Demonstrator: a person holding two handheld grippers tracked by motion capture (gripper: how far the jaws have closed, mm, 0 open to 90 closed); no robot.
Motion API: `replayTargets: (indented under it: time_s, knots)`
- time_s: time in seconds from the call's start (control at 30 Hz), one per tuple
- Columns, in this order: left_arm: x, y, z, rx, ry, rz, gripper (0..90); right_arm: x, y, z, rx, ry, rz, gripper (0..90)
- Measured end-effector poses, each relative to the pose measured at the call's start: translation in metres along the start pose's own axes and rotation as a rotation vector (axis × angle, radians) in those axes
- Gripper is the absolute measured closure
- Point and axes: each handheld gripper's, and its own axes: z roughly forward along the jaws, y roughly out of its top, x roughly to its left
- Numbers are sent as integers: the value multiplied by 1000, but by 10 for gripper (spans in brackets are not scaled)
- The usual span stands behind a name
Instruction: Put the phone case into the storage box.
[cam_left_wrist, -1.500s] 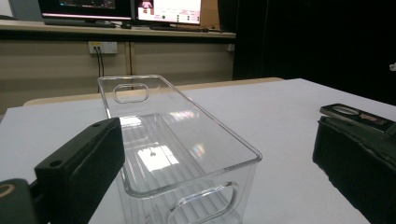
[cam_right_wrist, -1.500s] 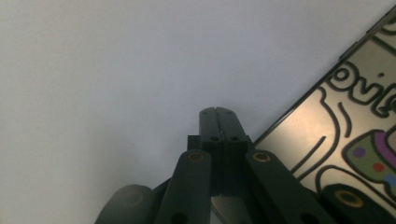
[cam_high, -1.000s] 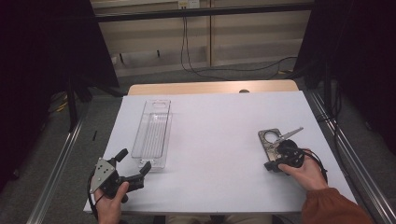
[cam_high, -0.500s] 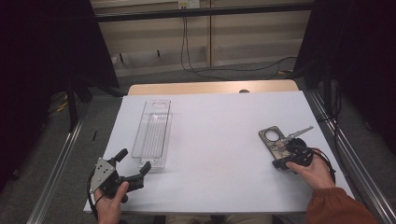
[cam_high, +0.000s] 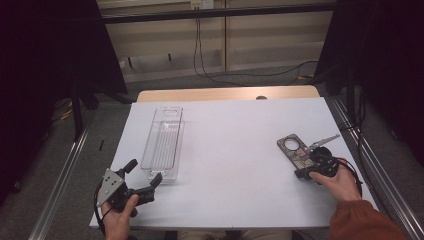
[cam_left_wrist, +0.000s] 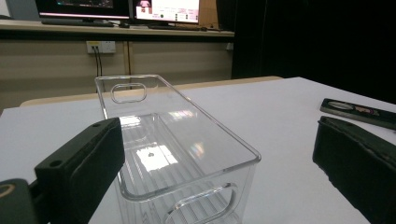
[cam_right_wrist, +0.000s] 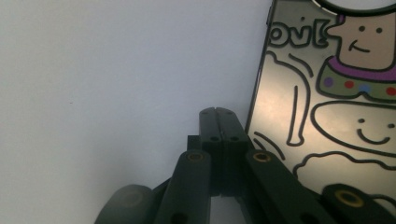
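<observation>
Two tools: left tool (cam_high: 142, 179) gapes wide near clear bin (cam_high: 162, 142); right tool (cam_right_wrist: 219, 122) pinched together beside cartoon-printed plate (cam_right_wrist: 336, 93).

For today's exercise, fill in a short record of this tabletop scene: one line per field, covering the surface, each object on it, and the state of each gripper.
Surface: white table top
Container: clear plastic bin, long, open-topped, empty, with handle cut-outs at both ends, on the left part of the table
Flat item: dark flat case with cartoon drawings, lying flat on the right part
Left gripper: held in the person's left hand, jaws wide apart, just short of the bin's near end
Right gripper: jaws pressed together on nothing, tips at the case's edge
</observation>
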Motion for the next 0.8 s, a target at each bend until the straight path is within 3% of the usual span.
replayTargets:
  time_s: [0.3,0.63,0.67,0.73,0.8]
  knots:
    - [0,0,1,3,4,-2,24,3,2,-4,-30,23,-23,828]
    - [0,0,0,6,4,1,24,11,6,-13,-112,49,-83,583]
    - [0,0,0,6,4,1,24,12,6,-13,-120,44,-69,555]
    - [0,0,0,7,5,1,24,12,6,-14,-117,41,-82,485]
    - [0,0,0,7,6,-1,24,13,7,-12,-119,33,-83,325]
